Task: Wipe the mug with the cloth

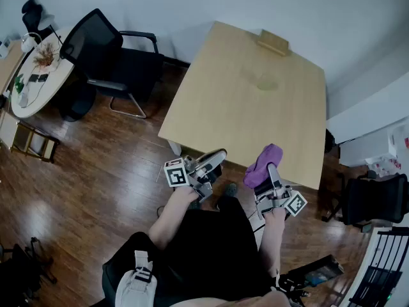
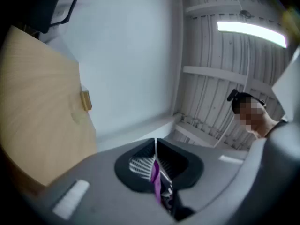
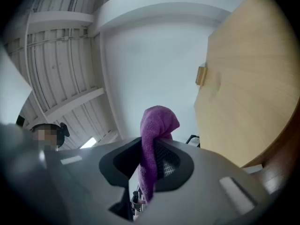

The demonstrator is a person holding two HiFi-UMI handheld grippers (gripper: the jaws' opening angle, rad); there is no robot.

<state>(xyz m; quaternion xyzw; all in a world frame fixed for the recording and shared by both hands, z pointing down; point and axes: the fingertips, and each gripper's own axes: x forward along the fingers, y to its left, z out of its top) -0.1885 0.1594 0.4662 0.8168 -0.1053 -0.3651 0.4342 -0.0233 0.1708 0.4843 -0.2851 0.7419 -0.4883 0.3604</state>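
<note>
I am gripping the purple cloth [image 1: 263, 164] in my right tongs [image 1: 273, 174], just off the bench [image 1: 255, 101].

The pale wooden bench is standing ahead of me on the dark plank floor [image 1: 96, 190], a black chair [image 1: 108, 56] sitting beside its left edge. My left tongs [image 1: 216, 158] are pointing upward, clenched together, with a thin purple sliver at their seam that I cannot identify. My right tongs are pinching the cloth, which is bunching above the jaws near the bench's near edge. A small wooden block [image 1: 273, 42] is lying at the far edge.
</note>
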